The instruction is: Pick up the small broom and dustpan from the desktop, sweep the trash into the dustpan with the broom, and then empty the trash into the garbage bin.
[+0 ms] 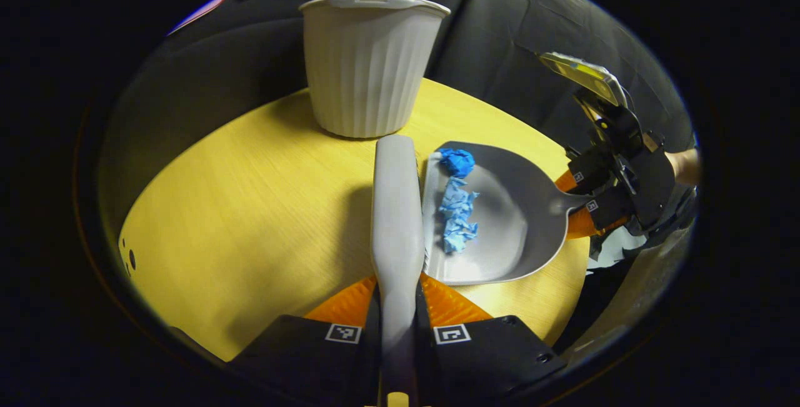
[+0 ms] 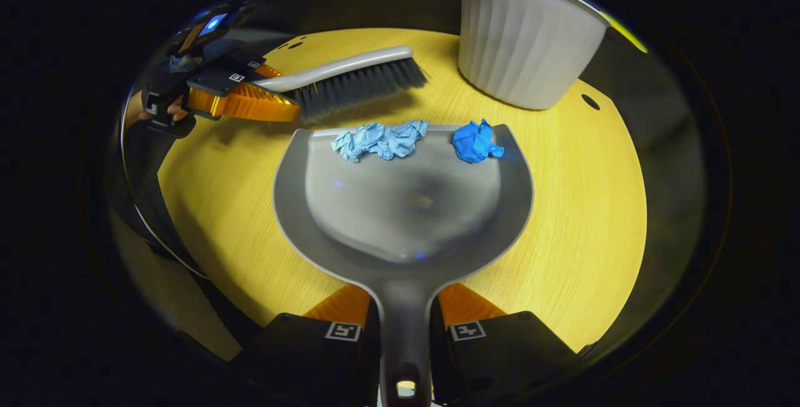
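Desktop (image 2: pixel 581 219): wooden; garbage bin (image 2: pixel 522 38) at back.
Left gripper (image 1: pixel 397 307): jaws clamp broom (image 1: pixel 395 207), bristles at the lip.
Right gripper (image 2: pixel 405 326): jaws clamp dustpan (image 2: pixel 403 207) handle, pan flat.
Trash (image 2: pixel 381 140): just inside lip.

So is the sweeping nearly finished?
Nearly. Done: the left claw holds the broom and the right claw holds the dustpan. In hand: both blue paper scraps sit just inside the pan's front edge. Left: tipping them into the white bin.
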